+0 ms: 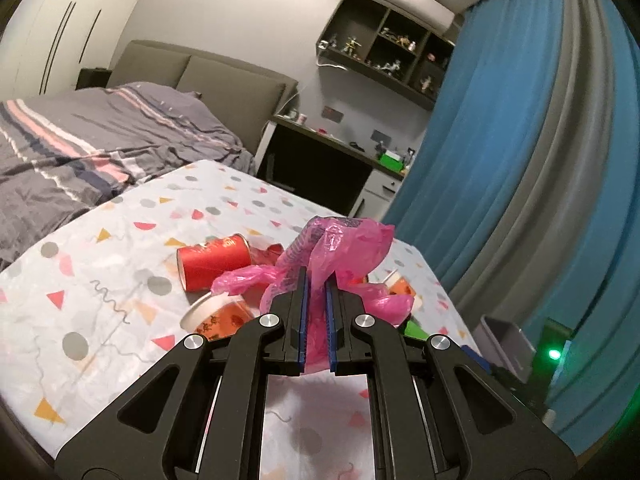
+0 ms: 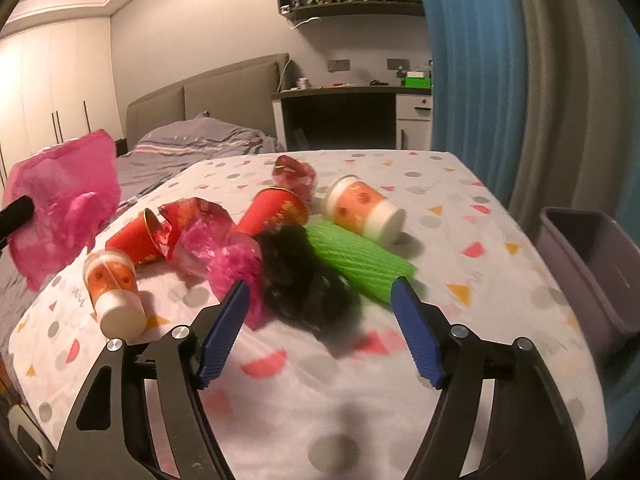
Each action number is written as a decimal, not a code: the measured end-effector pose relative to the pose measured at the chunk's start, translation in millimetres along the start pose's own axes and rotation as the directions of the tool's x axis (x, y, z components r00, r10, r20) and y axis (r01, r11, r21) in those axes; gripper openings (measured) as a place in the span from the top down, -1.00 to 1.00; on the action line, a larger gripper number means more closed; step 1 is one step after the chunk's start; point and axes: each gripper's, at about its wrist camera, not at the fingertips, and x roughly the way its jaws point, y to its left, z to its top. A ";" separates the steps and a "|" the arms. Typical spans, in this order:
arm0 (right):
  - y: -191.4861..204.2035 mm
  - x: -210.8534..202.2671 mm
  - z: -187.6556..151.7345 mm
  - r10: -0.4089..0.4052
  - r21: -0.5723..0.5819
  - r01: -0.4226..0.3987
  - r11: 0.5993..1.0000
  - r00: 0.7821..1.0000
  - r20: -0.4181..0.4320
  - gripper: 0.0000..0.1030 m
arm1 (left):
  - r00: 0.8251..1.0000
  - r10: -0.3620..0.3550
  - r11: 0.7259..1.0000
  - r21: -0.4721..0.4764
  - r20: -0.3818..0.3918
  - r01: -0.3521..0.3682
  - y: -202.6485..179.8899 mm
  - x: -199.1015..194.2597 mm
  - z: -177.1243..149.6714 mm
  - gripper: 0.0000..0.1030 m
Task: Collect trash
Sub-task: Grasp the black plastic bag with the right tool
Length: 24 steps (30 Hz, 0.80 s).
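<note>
On the patterned table (image 2: 460, 208) I count two orange-and-white cups, two red paper cups, one green ribbed sleeve, one dark fuzzy clump, one crumpled red wrapper, one clear red-tinted container and a loose pink plastic wad.

The near orange cup (image 2: 116, 292) lies at the left edge with its white base toward me; the far orange cup (image 2: 362, 210) lies on its side beyond the green sleeve (image 2: 360, 260). One red cup (image 2: 134, 236) lies left of the red wrapper (image 2: 192, 214), the other red cup (image 2: 272, 212) sits mid-table, and the red-tinted container (image 2: 294, 174) is behind it.

My left gripper (image 1: 316, 280) has its blue pads nearly together, clamped on a pink plastic bag (image 1: 340, 244) that bunches up above and around the fingertips, lifted off the cloth.

My right gripper (image 2: 320, 292) is spread wide and holds nothing. The dark clump (image 2: 296, 276), blurred, lies on the cloth between and just beyond its two tips. The pink wad (image 2: 232, 264) touches the left tip, and the green sleeve's near end is just beside the right one.

A grey bin (image 2: 592, 264) stands off the table's right edge.
</note>
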 end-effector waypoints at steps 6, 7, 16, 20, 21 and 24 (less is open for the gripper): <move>13.0 29.4 8.1 0.009 -0.018 -0.009 1.000 0.999 -0.037 -0.10 | 1.000 -0.015 1.000 -0.028 -0.014 0.014 12.9 10.1 2.1 0.87; 13.9 32.2 8.8 0.008 -0.020 -0.009 1.000 0.999 -0.043 -0.06 | 1.000 -0.016 0.999 -0.028 -0.015 0.015 13.9 11.2 2.1 0.87; 12.1 44.8 7.8 0.004 -0.039 -0.007 0.999 0.998 -0.067 0.87 | 0.999 -0.016 0.999 -0.036 -0.028 0.015 17.8 14.9 0.3 0.87; 6.8 30.2 9.1 0.003 -0.031 -0.004 1.000 1.000 -0.028 0.96 | 1.000 -0.015 0.999 -0.039 -0.023 0.014 16.2 12.5 2.6 0.87; 5.5 25.1 9.9 0.003 -0.029 -0.003 1.000 1.000 -0.015 0.96 | 1.000 -0.015 0.999 -0.035 -0.022 0.014 14.8 12.2 2.8 0.87; 1.2 5.2 11.5 0.007 -0.025 -0.006 1.000 1.000 0.027 0.96 | 1.000 -0.022 1.000 -0.021 -0.019 0.022 9.1 10.0 2.3 0.87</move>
